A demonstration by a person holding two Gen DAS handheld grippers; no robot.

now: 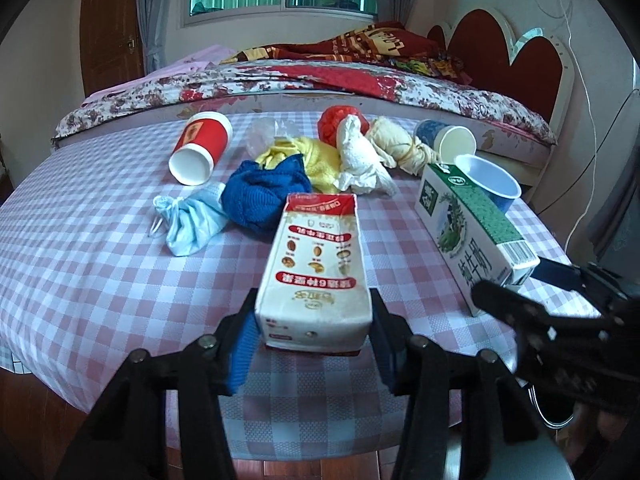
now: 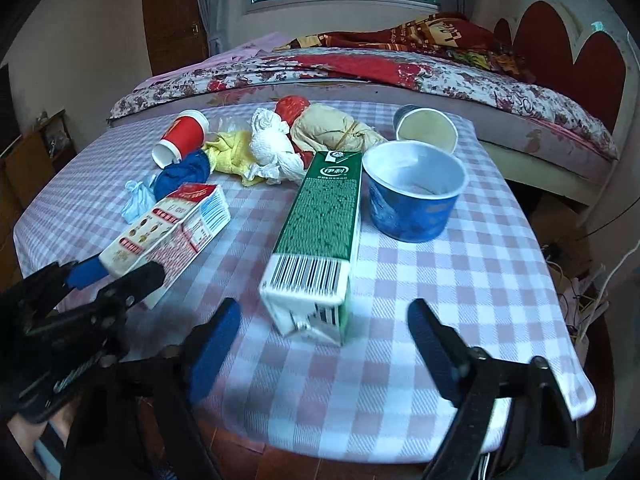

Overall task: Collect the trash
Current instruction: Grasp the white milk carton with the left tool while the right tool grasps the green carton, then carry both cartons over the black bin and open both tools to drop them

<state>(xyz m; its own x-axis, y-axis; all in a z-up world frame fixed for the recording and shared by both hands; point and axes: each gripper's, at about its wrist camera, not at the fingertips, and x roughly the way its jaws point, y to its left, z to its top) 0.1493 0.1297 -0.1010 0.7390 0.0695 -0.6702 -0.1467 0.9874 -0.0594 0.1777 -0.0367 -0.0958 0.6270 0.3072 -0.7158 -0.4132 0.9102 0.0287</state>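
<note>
My left gripper [image 1: 316, 320] is shut on the near end of a red-and-white carton [image 1: 316, 264], which lies on the checked table [image 1: 100, 272]; it also shows in the right wrist view [image 2: 168, 232]. My right gripper [image 2: 324, 344] is open, its fingers either side of the near end of a green milk carton [image 2: 320, 236], apart from it. That carton also shows in the left wrist view [image 1: 472, 236]. Behind lie a red paper cup [image 1: 200, 148], a blue cloth [image 1: 260, 196], a white crumpled tissue [image 1: 360, 160] and a blue bowl [image 2: 416, 192].
More trash lies at the table's far side: a light blue mask [image 1: 188, 220], a yellow cloth [image 1: 312, 160], a beige bundle [image 1: 400, 144], a red ball [image 1: 336, 120], a tipped blue cup [image 2: 424, 124]. A bed [image 1: 320, 80] stands right behind the table.
</note>
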